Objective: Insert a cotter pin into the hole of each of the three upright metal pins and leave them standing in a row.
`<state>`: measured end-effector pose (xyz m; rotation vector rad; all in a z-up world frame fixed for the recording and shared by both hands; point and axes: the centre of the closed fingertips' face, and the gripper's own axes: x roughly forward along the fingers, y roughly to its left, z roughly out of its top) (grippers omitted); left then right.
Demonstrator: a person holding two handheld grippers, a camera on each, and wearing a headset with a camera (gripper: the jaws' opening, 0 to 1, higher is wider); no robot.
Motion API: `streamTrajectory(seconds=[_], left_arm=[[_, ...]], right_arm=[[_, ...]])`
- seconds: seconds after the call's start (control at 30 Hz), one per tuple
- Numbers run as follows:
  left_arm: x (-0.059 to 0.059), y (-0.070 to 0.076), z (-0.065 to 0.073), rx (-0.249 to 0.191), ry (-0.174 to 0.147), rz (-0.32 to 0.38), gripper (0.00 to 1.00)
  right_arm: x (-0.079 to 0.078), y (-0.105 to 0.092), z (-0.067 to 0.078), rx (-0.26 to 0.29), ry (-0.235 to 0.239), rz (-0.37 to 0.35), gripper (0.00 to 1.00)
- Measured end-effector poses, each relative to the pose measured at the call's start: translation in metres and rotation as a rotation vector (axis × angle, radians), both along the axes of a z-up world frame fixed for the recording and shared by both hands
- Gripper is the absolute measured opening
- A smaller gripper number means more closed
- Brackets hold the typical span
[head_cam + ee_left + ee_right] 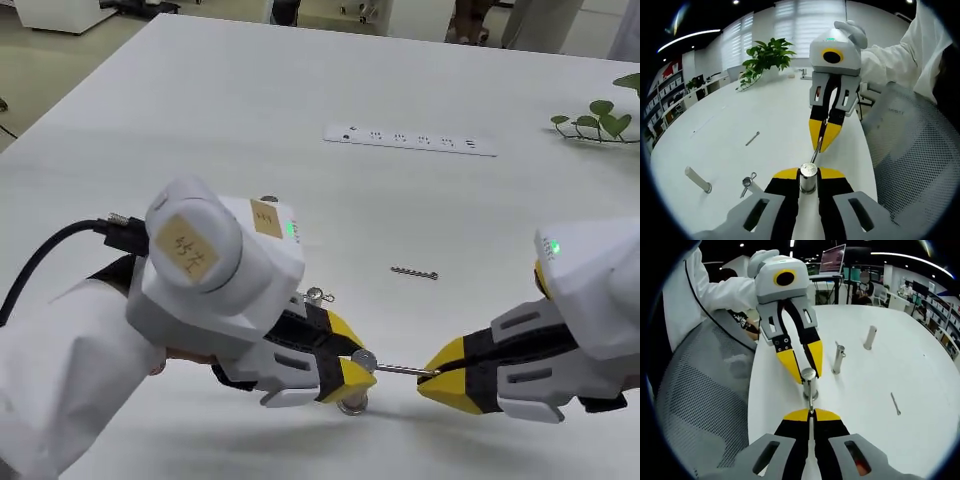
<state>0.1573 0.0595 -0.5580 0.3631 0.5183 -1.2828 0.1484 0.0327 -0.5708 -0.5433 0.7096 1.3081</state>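
Observation:
My left gripper (pixel 350 366) (pixel 808 173) is shut on an upright metal pin (pixel 354 398) (pixel 808 178) (pixel 809 382) near the table's front edge. Facing it from the right, my right gripper (pixel 432 377) (pixel 810 414) is shut on a cotter pin (pixel 400 370) (pixel 816 150), held level with its tip at the pin's top. A second metal pin (pixel 318 295) (pixel 747 182) (pixel 839 360) stands behind with a cotter pin through its head. A third, plain metal pin (pixel 697 180) (pixel 870 337) stands further along. One loose cotter pin (pixel 414 273) (pixel 752 138) (pixel 895 403) lies on the table.
The white table (pixel 250 120) stretches away, with a white power strip (pixel 410 139) at the back and a plant (pixel 600 120) (pixel 765 57) at the far right. A grey mesh chair (pixel 910 150) (pixel 695 400) sits at the near edge by the person's white sleeve (pixel 60 370).

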Motion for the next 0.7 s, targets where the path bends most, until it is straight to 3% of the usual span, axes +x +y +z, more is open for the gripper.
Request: streamTrajectory(seconds=[0.3, 0.7], left_arm=[[-0.001, 0.000, 0.000, 0.003, 0.011, 0.000, 0.10], [-0.001, -0.001, 0.000, 0.014, 0.017, -0.016, 0.10]], right_arm=[[0.001, 0.005, -0.005, -0.003, -0.001, 0.003, 0.00], [0.001, 0.028, -0.001, 0.008, -0.015, 0.055, 0.00]])
